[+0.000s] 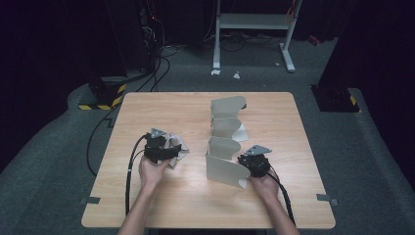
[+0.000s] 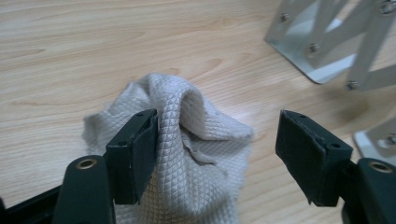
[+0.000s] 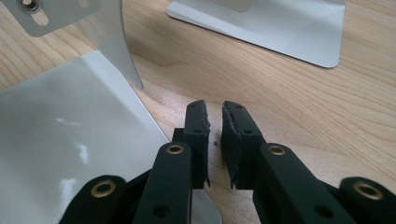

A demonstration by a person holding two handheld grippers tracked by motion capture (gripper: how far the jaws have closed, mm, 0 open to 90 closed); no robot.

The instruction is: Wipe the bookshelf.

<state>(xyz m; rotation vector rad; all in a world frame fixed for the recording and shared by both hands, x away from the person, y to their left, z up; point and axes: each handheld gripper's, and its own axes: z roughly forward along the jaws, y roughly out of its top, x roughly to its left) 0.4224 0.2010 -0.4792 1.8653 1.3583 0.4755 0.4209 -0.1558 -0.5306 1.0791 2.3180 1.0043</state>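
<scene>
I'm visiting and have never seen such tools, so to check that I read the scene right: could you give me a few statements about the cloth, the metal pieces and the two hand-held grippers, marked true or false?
1. The left hand-held gripper has its jaws apart, with the crumpled cloth between them. True.
2. The cloth is bright red. False: it is pale grey with a quilted pattern.
3. The right hand-held gripper has its jaws spread wide. False: a narrow gap separates them, with nothing in it.
4. The folding metal rack stands on the wooden table. True.
</scene>
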